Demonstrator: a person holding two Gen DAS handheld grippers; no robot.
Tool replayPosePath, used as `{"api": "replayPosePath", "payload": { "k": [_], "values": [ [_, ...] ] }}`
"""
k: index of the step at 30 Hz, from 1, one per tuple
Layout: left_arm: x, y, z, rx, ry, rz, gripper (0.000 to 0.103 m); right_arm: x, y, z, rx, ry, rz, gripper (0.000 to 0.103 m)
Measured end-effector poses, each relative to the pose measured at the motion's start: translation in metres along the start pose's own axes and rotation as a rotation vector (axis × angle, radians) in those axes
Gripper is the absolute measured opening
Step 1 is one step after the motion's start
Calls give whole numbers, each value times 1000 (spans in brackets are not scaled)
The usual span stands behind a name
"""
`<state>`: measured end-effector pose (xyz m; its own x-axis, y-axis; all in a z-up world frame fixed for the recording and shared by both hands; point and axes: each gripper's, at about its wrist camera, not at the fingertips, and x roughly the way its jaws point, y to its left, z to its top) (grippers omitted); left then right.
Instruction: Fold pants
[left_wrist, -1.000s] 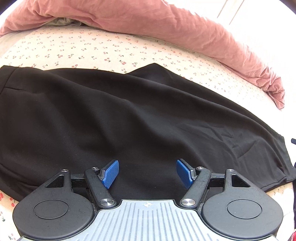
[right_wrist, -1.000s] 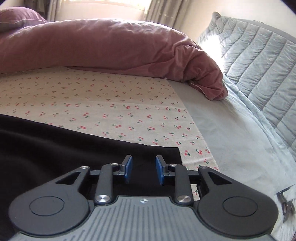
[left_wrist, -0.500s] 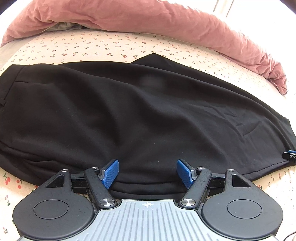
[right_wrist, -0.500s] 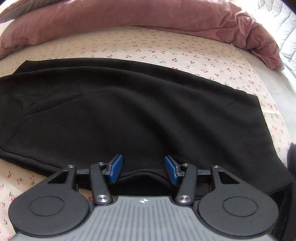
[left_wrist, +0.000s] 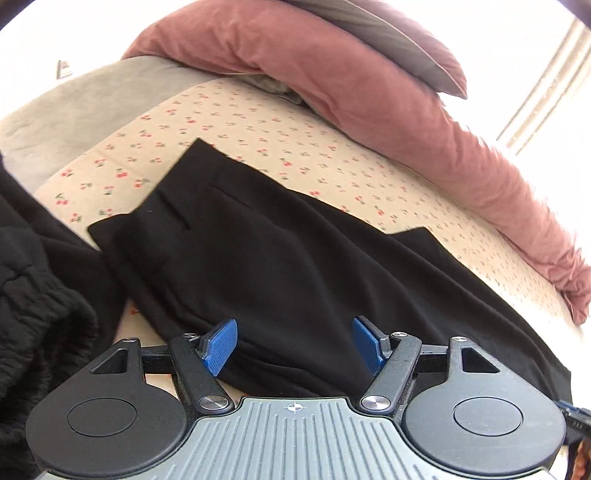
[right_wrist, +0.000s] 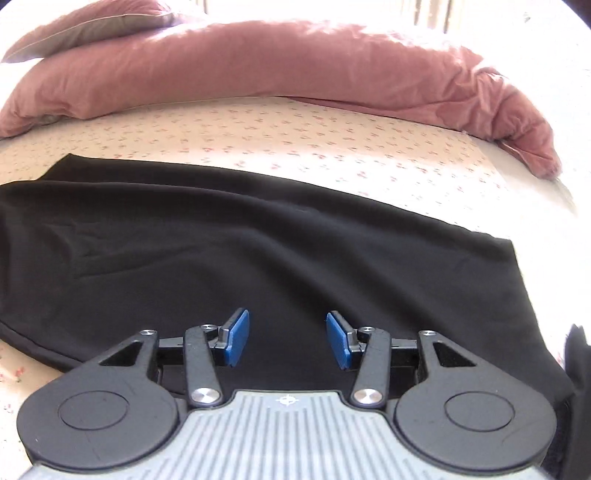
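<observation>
Black pants (left_wrist: 280, 258) lie flat on the cherry-print bed sheet (left_wrist: 258, 133), folded lengthwise, waistband end at the upper left in the left wrist view. My left gripper (left_wrist: 293, 345) is open and empty, hovering over the near edge of the pants by the waist end. In the right wrist view the pants (right_wrist: 258, 251) stretch across the frame, with the hem at the right. My right gripper (right_wrist: 287, 339) is open and empty, above the near edge of the leg part.
A rolled pink duvet (right_wrist: 277, 74) lies along the far side of the bed, also in the left wrist view (left_wrist: 369, 96). A crumpled black garment (left_wrist: 33, 317) sits at the left. A grey pillow (left_wrist: 388, 33) rests on the duvet.
My left gripper has swung left toward the waistband end, bringing the other black garment into view. My right gripper has opened wider and shifted slightly over the leg.
</observation>
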<state>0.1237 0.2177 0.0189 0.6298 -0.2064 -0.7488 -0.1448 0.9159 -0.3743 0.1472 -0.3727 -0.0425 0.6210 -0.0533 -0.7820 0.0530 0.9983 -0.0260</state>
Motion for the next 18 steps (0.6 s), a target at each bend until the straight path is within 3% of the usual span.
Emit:
{"api": "replayPosePath", "payload": {
  "k": [2, 4, 8, 11, 14, 16, 18],
  "values": [
    [-10, 13, 5, -50, -21, 8, 69, 12, 14, 0, -52, 60, 56, 44],
    [-22, 29, 4, -133, -50, 4, 70, 29, 22, -5, -108, 141, 34, 46],
    [-21, 56, -3, -271, -11, 4, 70, 33, 9, -4, -97, 137, 53, 47],
    [-8, 58, -9, -283, 8, 46, 70, 32, 8, -6, -117, 131, 52, 47],
    [13, 54, -13, -241, 0, 67, 76, 33, 13, -5, -123, 132, 40, 47],
    [30, 56, -13, -247, 11, 138, 76, 30, 27, -6, -130, 127, 28, 47],
    [39, 54, -8, -217, -28, 197, 72, 21, 38, -12, -140, 118, 18, 46]
  ]
}}
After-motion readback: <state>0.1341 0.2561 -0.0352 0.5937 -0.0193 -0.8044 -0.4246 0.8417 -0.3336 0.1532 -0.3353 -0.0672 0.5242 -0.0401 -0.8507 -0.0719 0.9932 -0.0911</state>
